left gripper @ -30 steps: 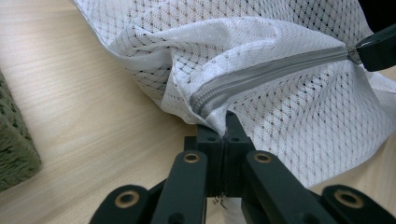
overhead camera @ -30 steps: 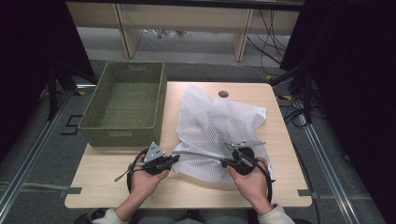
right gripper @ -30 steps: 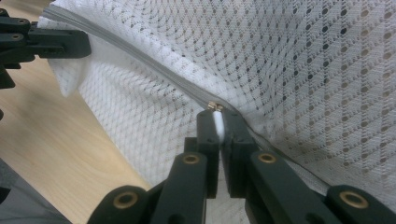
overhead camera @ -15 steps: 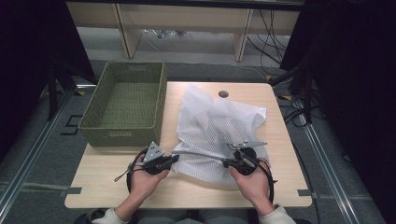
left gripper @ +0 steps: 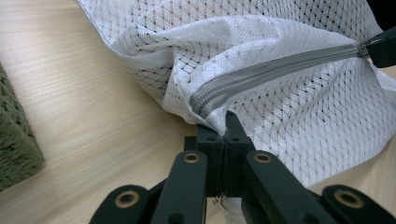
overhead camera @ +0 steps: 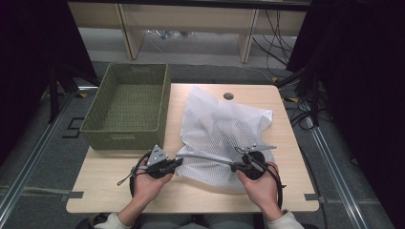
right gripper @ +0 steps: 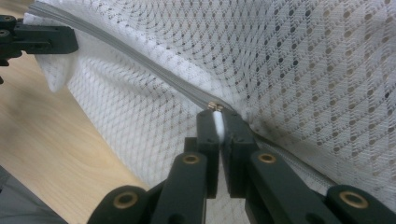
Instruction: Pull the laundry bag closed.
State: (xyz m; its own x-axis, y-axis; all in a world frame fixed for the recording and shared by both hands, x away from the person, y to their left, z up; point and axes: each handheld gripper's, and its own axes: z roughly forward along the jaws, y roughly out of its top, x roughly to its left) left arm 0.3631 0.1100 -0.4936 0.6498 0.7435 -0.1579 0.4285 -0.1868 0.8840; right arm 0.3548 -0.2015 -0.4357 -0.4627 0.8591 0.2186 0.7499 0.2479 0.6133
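The white mesh laundry bag [overhead camera: 224, 136] hides its own contents, while the left gripper [left gripper: 225, 135] pinches its grey zipper [left gripper: 261, 74] end and the right gripper [right gripper: 218, 122] clamps the zipper pull.

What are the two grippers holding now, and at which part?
Both hold the white mesh bag: the left gripper pinches the corner at the zipper's end, the right gripper pinches the zipper pull.

The far part of the mesh bag [left gripper: 280, 60] is cut off by the top edge of the left gripper view, and the woven basket [left gripper: 14, 140] by its left edge. In the right gripper view, the zipper pull [right gripper: 215, 106] is half covered by the tool tips. Whatever lies inside the bag cannot be made out. The person's forearms are cropped at the bottom of the high view.
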